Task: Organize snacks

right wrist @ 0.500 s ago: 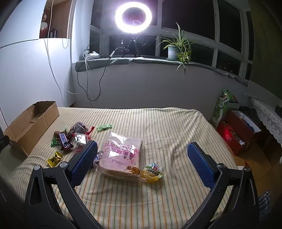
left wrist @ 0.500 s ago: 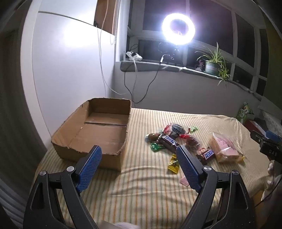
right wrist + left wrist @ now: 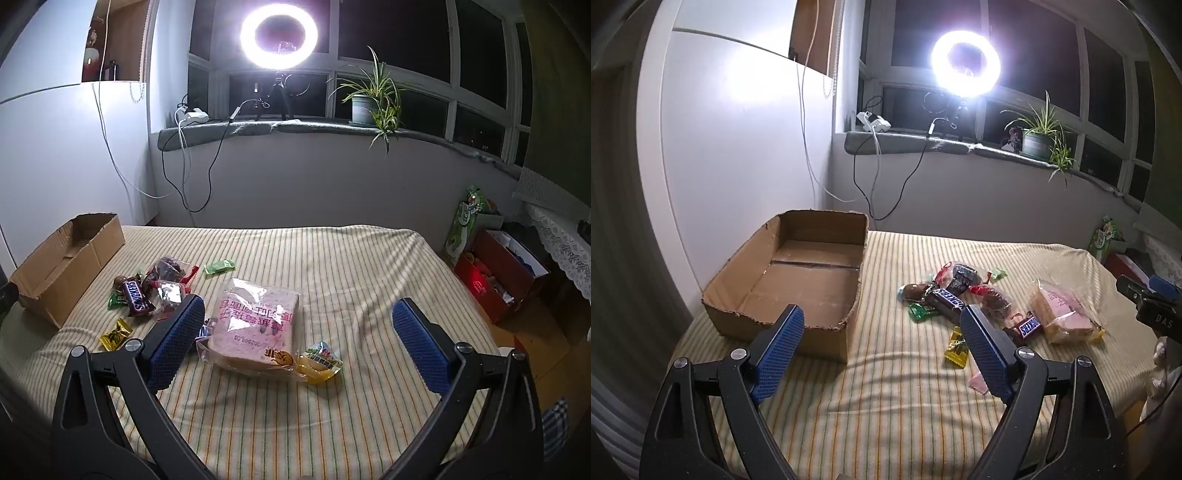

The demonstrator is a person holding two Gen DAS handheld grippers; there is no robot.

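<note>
An empty cardboard box (image 3: pixel 798 280) (image 3: pixel 70 258) sits at the left of a striped bedcover. Right of it lies a heap of snacks: a Snickers bar (image 3: pixel 947 300) (image 3: pixel 136 295), a second Snickers (image 3: pixel 1027 326), a yellow candy (image 3: pixel 957 347) (image 3: pixel 116 334), green candies (image 3: pixel 923 312) and a bag of dark sweets (image 3: pixel 168 267). A pink bagged bread loaf (image 3: pixel 255 325) (image 3: pixel 1065 314) lies further right, with a small yellow-green packet (image 3: pixel 319 363) beside it. My left gripper (image 3: pixel 882 325) hovers open before the box and heap. My right gripper (image 3: pixel 297 317) stands open above the loaf, touching nothing.
A ring light (image 3: pixel 279 35) and a potted plant (image 3: pixel 371 99) stand on the windowsill behind the bed. Cables (image 3: pixel 871 177) hang down the wall. Red boxes and bags (image 3: pixel 498 269) crowd the floor at the right. A white wall borders the box on the left.
</note>
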